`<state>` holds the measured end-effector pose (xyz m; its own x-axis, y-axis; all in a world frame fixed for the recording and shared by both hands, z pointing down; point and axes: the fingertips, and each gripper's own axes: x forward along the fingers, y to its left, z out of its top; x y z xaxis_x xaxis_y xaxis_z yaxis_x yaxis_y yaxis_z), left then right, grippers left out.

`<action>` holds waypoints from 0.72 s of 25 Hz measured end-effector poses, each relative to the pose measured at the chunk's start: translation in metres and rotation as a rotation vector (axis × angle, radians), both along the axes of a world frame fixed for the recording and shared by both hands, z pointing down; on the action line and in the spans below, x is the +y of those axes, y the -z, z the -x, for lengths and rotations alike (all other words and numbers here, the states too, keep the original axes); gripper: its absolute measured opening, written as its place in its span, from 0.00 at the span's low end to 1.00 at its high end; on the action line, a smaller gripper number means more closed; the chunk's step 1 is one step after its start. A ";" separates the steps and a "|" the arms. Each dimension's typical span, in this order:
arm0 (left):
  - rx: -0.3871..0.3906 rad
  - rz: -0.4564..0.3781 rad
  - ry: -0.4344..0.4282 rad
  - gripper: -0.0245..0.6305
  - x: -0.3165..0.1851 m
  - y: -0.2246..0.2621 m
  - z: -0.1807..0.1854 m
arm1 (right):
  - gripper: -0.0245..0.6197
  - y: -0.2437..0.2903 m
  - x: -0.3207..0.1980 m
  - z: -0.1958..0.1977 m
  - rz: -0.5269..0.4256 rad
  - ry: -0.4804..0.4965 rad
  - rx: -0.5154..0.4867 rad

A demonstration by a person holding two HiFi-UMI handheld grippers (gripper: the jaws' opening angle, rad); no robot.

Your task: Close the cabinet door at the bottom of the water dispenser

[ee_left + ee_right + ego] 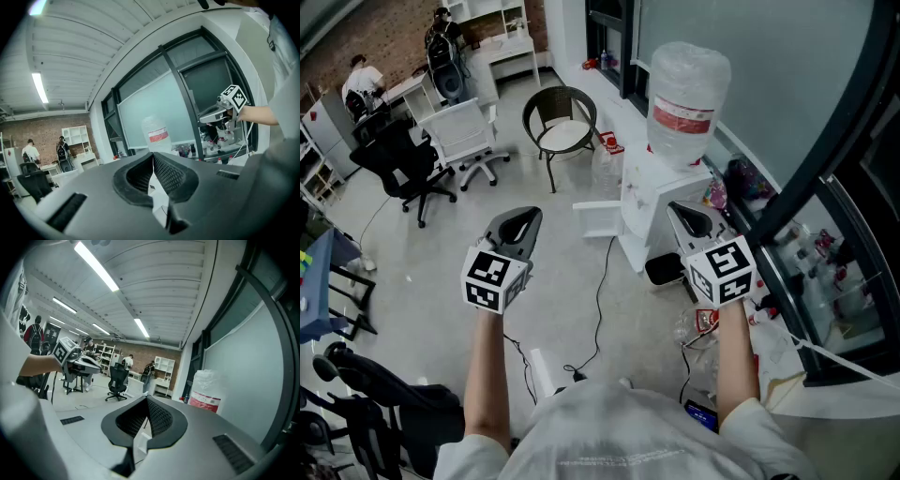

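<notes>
The dispenser [649,202] stands on the floor at about 1 o'clock from the person, against the window wall, with its bottle [685,92] on top. The door [598,219] at its foot is swung out toward 9 o'clock from the base and stands open, well off the cabinet front, so the closing has not yet begun. Both grippers are held out ahead at about the same height, pointing only slightly below level, which looks like an approach posture and not a working one. The left gripper [521,223] sits at 11 o'clock, well apart from the door and to its left. The right gripper [695,220] sits at 1 o'clock, and its tip overlaps the dispenser's body in the head view, though I cannot tell whether it touches. Each gripper's own view shows its ribbed pads pressed together with nothing between them. That suits the job, since a door like this needs a push on its face, and shut jaws make a firm blunt tip. The left gripper seems the better placed: the door's free edge points toward it, so a sweep toward 3 o'clock would probably swing the panel home. A cable [601,286] runs across the floor below the door at 6 o'clock, and it could snag a low sweep.
</notes>
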<state>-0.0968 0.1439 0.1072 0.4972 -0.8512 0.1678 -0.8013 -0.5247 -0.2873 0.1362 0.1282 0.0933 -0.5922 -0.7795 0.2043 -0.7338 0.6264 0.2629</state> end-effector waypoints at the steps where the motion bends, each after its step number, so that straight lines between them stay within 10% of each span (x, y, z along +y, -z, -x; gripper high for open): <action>1: -0.002 0.004 0.002 0.07 -0.002 -0.001 -0.005 | 0.08 0.000 -0.003 -0.006 -0.001 0.000 -0.007; 18: -0.004 0.059 0.056 0.07 -0.048 -0.028 -0.013 | 0.08 -0.018 -0.053 -0.028 0.005 0.018 -0.049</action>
<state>-0.0833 0.0956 0.1348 0.4480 -0.8665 0.2200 -0.8291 -0.4948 -0.2603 0.1643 0.0749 0.1114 -0.6157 -0.7675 0.1785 -0.7341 0.6410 0.2241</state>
